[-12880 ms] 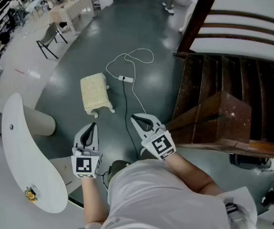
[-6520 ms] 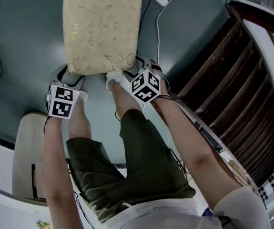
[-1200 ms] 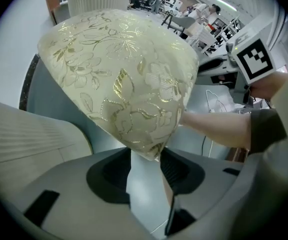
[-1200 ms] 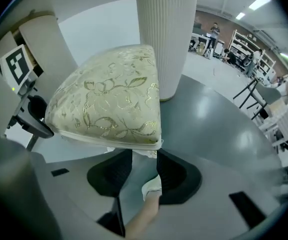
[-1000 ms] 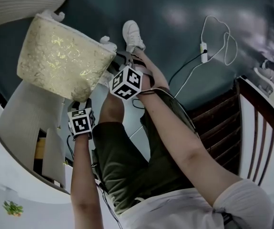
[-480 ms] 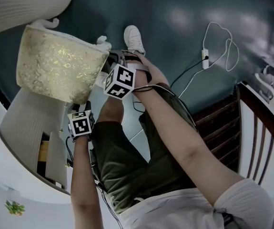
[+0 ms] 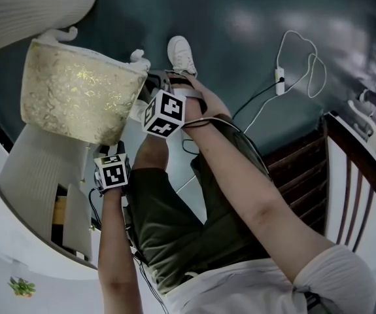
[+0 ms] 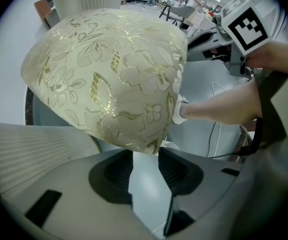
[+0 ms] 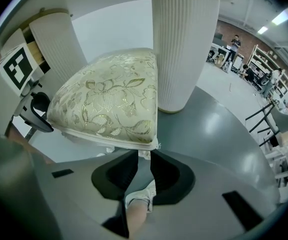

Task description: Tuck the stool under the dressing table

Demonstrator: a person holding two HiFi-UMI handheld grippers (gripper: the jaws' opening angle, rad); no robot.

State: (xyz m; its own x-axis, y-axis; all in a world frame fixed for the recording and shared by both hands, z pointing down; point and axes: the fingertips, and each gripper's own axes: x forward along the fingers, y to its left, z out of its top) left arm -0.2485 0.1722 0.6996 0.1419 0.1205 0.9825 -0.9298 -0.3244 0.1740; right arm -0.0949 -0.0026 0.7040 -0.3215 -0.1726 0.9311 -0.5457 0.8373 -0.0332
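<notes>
The stool, with a cream cushion in gold floral cloth and curled white legs, sits between the dressing table's ribbed pedestals. In the left gripper view the stool fills the upper part. My left gripper has the cushion's lower corner between its jaw tips, and the jaws are closing on it. The right gripper is shut on the white trim under the edge of the stool. In the head view the left gripper is at the stool's near side and the right gripper at its right side.
The white curved tabletop runs along the left, with a second ribbed pedestal at the top left. A person's shoe stands right of the stool. A white cable with a power strip lies on the floor; a dark wooden frame stands at the right.
The stool has shifted a little to the left and levelled out between the pedestals. The right gripper moved left with it and rolled; the left gripper barely moved.
</notes>
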